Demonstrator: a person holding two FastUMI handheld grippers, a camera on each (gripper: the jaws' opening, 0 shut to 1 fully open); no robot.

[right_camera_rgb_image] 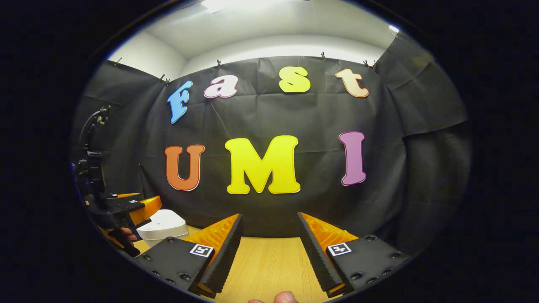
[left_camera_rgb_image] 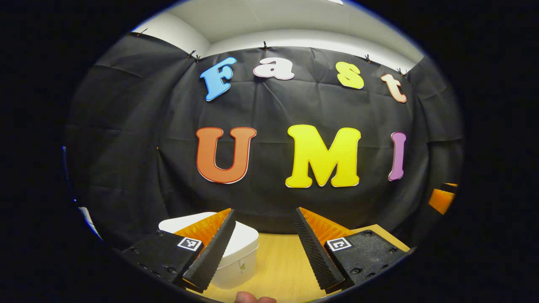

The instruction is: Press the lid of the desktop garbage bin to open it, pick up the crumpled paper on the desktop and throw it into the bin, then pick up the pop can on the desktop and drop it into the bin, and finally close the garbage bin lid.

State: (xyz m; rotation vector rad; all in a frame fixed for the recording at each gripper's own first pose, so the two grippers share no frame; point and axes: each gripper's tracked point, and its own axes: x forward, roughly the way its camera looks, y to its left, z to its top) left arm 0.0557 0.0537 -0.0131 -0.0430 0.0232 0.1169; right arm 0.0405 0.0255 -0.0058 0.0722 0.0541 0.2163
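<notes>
Both tools gape, holding nothing. White bin (left_camera_rgb_image: 236, 252), lid down, sits on the bench (left_camera_rgb_image: 278, 269) just under the left tool (left_camera_rgb_image: 263, 248). Right tool (right_camera_rgb_image: 269, 252) idle. Press squarely on the lid's front edge; avoid tipping it.

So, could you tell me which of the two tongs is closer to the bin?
The left tongs: the bin sits right behind one finger; the right tongs are farther off.

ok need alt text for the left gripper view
The left gripper is held open above a wooden desktop, with a white garbage bin, lid closed, partly behind its left finger. A black cloth wall hangs behind, and part of the right gripper shows at the right edge.
</notes>
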